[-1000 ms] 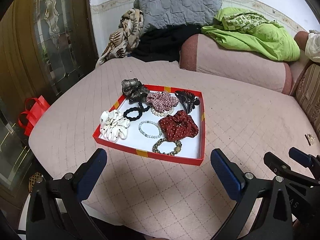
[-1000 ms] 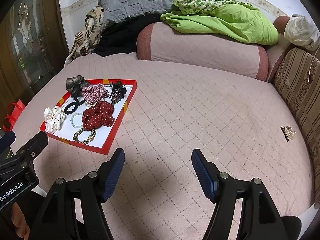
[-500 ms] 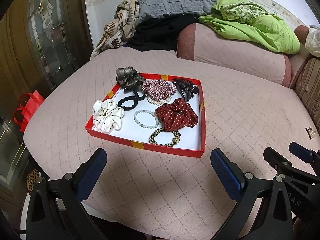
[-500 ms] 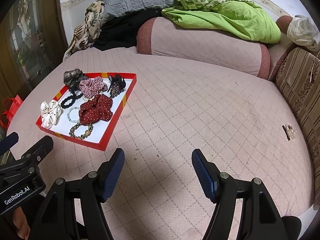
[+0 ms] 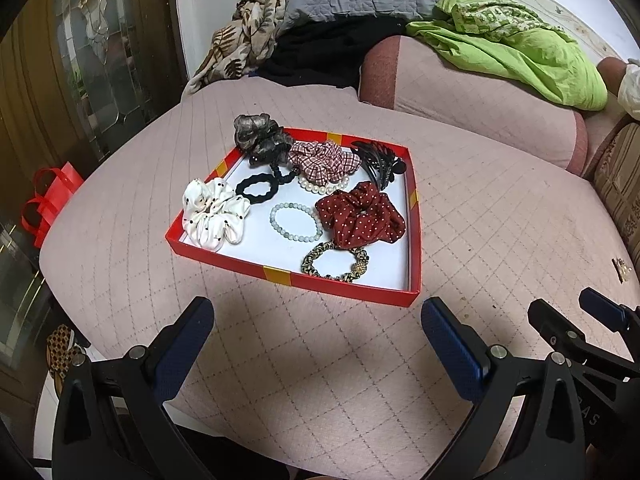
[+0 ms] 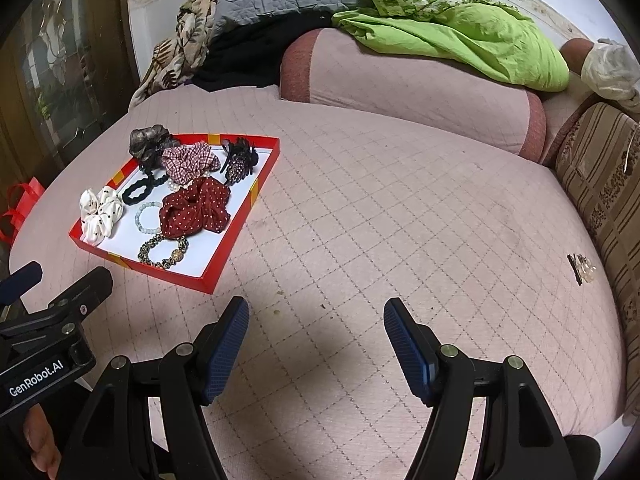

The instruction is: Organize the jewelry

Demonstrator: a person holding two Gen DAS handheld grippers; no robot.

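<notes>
The pearl bracelet (image 5: 320, 187) lies mostly hidden under the checked scrunchie (image 5: 323, 160). The small clip (image 6: 581, 268) by the striped cushion (image 6: 608, 200) is too small for me to make out. My left tool (image 6: 16, 280) is cut off by the right wrist view's edge.

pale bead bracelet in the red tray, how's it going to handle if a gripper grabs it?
The pale bead bracelet is a loop of small round beads, so it will likely sag out of shape if lifted by one side. The beads look smooth, so wide pads may slip. It lies flat on the red tray floor, so getting under it looks awkward. Probably light.
</notes>
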